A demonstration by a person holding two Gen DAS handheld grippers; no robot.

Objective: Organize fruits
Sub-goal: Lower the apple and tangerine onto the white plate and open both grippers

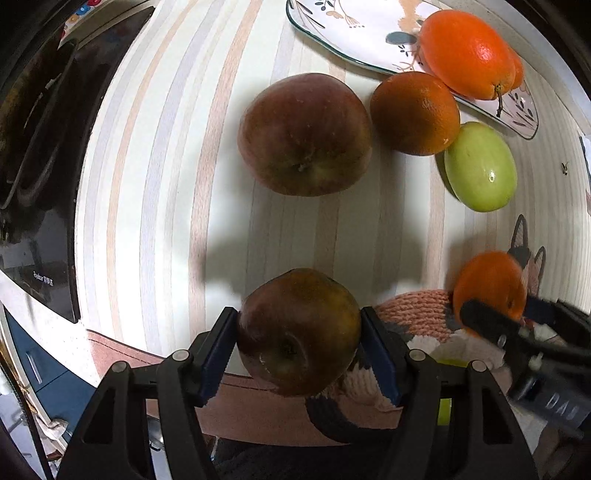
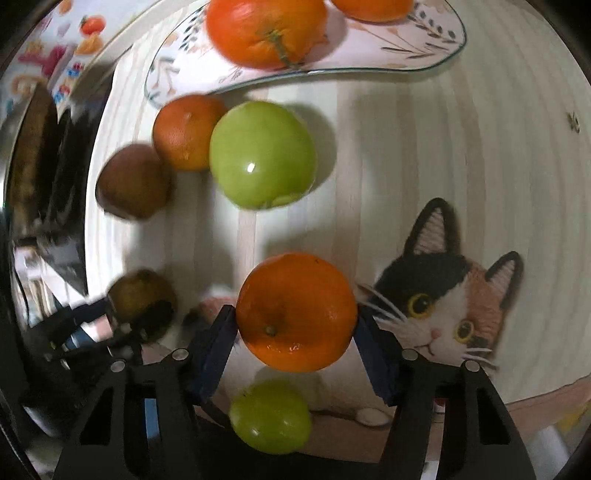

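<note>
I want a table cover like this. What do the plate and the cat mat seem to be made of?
The plate looks like glazed ceramic: glossy white, printed plants, thin dark rim. The cat mat looks like knitted yarn by its ribbed stitch texture, though that may be a print.

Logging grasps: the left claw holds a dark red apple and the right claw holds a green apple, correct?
Not quite. The left claw does hold the dark red apple, but the right claw holds an orange, as the right wrist view shows.

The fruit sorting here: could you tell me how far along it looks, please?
Done: two oranges on the plate. In hand: the left gripper grips a dark apple, the right gripper an orange. Left on the table: another dark apple, an orange, two green apples.
</note>
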